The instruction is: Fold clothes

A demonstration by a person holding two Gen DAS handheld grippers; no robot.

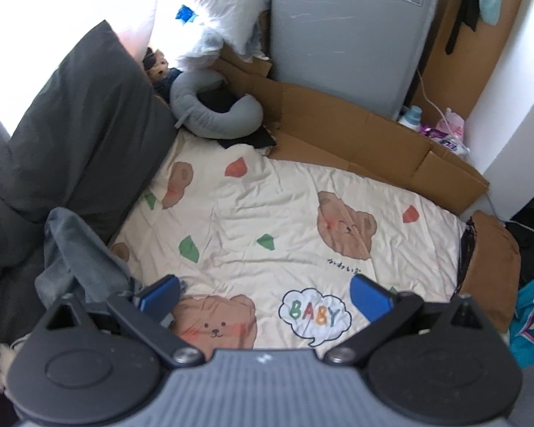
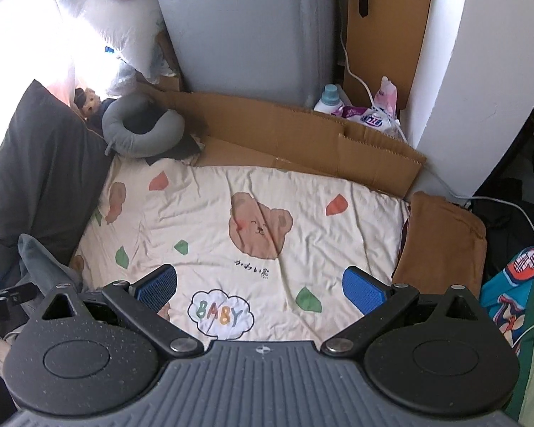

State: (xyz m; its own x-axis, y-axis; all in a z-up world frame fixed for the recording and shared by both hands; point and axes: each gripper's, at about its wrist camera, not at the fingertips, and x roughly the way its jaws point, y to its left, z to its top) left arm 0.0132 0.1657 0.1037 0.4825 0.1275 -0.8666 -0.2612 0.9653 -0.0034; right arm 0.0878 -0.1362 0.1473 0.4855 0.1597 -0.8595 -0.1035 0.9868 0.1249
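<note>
Both the left tongs [image 1: 265,293] and right tongs [image 2: 260,286] hover wide apart and empty over the cream bear-print bedsheet [image 1: 267,213], while the limp, light grey-blue crumpled garment [image 1: 78,259] at nine o'clock looks easiest pinched by an edge.

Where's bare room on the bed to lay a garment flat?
Free: the cream bear-print sheet, between dark grey pillow, flattened brown cardboard and brown folded cloth. Crowded: the corner with the grey neck pillow; crumpled grey-blue garment on left edge.
</note>
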